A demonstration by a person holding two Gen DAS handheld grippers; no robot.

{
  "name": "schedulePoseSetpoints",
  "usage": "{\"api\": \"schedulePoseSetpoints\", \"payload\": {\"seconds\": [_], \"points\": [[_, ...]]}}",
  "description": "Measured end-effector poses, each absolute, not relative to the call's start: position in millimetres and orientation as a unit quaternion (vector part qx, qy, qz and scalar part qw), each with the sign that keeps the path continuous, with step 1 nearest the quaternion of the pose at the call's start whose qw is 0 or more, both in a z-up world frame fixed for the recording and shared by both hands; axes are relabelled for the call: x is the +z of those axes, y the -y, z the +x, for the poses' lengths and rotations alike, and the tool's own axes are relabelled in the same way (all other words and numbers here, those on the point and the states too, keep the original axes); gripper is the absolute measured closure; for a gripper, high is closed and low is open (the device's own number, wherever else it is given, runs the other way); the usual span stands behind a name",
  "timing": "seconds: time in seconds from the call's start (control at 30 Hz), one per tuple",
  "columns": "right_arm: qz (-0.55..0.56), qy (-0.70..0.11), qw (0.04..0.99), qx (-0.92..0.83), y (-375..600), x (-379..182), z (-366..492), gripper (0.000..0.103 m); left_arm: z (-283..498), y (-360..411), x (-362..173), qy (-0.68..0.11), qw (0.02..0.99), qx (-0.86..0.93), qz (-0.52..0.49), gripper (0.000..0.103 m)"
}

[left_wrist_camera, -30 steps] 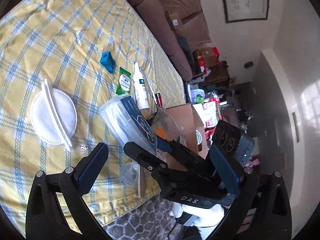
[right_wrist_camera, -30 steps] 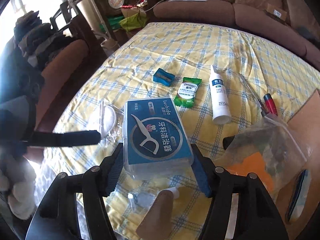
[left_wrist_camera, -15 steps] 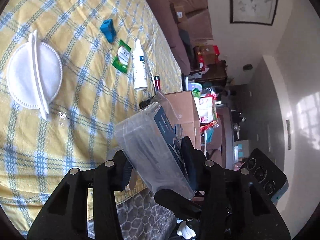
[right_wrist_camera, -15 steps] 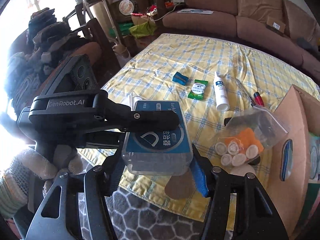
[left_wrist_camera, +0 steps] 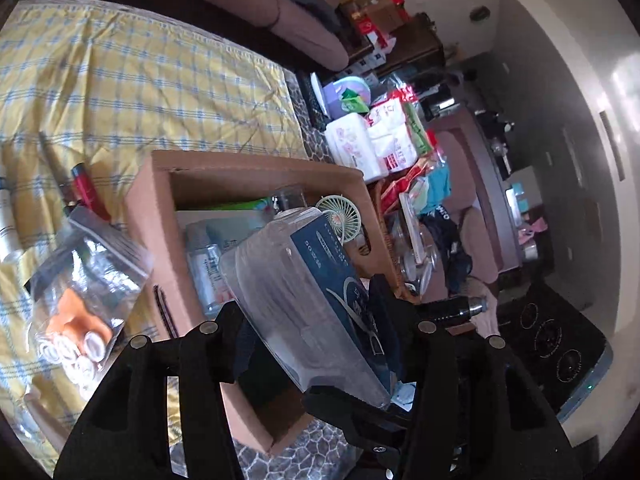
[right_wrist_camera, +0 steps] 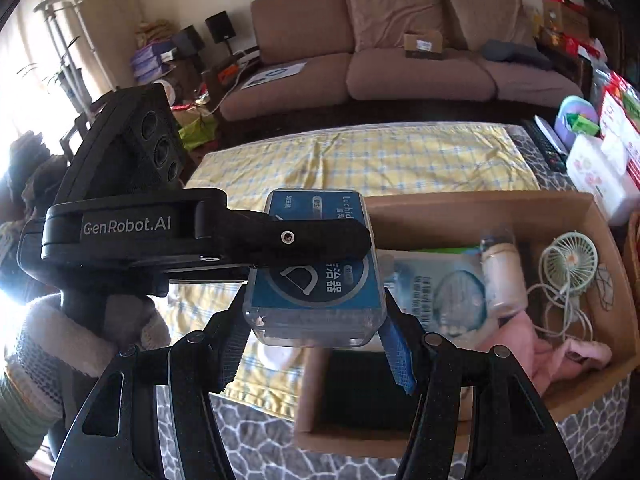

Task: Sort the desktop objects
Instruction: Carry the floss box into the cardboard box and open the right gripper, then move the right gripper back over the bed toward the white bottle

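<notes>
Blue-labelled floss box (right_wrist_camera: pixel 316 276), one, pinched by two hand-held grippers, left (left_wrist_camera: pixel 316 320) and right (right_wrist_camera: pixel 316 344), above one cardboard box (right_wrist_camera: pixel 472 208).

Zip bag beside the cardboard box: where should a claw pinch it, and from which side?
Probably the flat, empty stretch of the bag just under its zip strip, coming from the open tablecloth side: the rolls bulge at the other end, and the box wall crowds one edge.

A home living room: a brown sofa (right_wrist_camera: pixel 400 56) along the top, a checked yellow cloth (right_wrist_camera: pixel 360 160) mid-frame, household clutter at right.
</notes>
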State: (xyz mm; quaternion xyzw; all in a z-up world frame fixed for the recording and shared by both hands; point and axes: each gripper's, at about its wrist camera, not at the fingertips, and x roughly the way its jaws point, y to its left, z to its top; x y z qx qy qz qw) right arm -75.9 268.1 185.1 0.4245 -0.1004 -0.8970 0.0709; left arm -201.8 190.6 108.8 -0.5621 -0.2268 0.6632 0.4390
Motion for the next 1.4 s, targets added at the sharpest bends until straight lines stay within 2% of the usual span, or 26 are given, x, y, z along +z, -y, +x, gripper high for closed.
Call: {"api": "schedulePoseSetpoints", "payload": {"seconds": [0.17, 0.3, 0.37, 0.43, 0.53, 0.7, 0.77, 0.83, 0.87, 1.2, 1.4], "points": [[0.462, 0.133, 0.049, -0.876, -328.5, 156.5, -101.8, 0.042, -216.2, -253.1, 84.7, 0.172, 0.406, 0.672, -0.596, 0.047], [0.493, 0.123, 0.040, -0.860, -343.6, 133.3, -120.9, 0.042, -214.4, -263.7, 83.5, 0.111, 0.376, 0.705, -0.591, 0.039], [0.509, 0.111, 0.032, -0.853, -345.5, 121.5, -129.7, 0.042, -209.6, -255.2, 94.5, 0.089, 0.377, 0.724, -0.570, 0.032], [0.528, 0.099, 0.026, -0.843, -343.0, 109.2, -134.8, 0.042, -205.4, -241.1, 104.2, 0.068, 0.369, 0.739, -0.559, 0.031], [0.555, 0.075, 0.019, -0.828, -335.8, 96.5, -140.4, 0.042, -205.4, -211.9, 117.9, 0.082, 0.373, 0.744, -0.549, 0.028], [0.569, 0.078, 0.008, -0.819, -331.1, 85.1, -138.7, 0.040, -199.8, -158.5, 137.9, 0.112, 0.367, 0.756, -0.531, 0.026], [0.568, 0.088, -0.010, -0.818, -333.5, 86.9, -136.2, 0.036, -195.2, -136.7, 140.7, 0.111, 0.357, 0.765, -0.525, 0.018], [0.550, 0.120, -0.021, -0.826, -339.7, 99.0, -129.7, 0.033, -189.2, -116.1, 141.3, 0.101, 0.346, 0.775, -0.519, 0.002], [0.540, 0.136, -0.021, -0.830, -343.5, 106.4, -125.9, 0.032, -185.7, -106.8, 140.5, 0.097, 0.344, 0.777, -0.518, 0.000], [0.463, 0.159, 0.001, -0.872, -325.9, 180.7, -80.2, 0.025, -144.7, -29.1, 138.5, 0.101, 0.318, 0.793, -0.510, 0.000], [0.437, 0.143, 0.053, -0.886, -266.8, 190.8, -53.5, 0.022, -118.8, 31.4, 126.1, 0.114, 0.282, 0.807, -0.506, 0.000]]}}
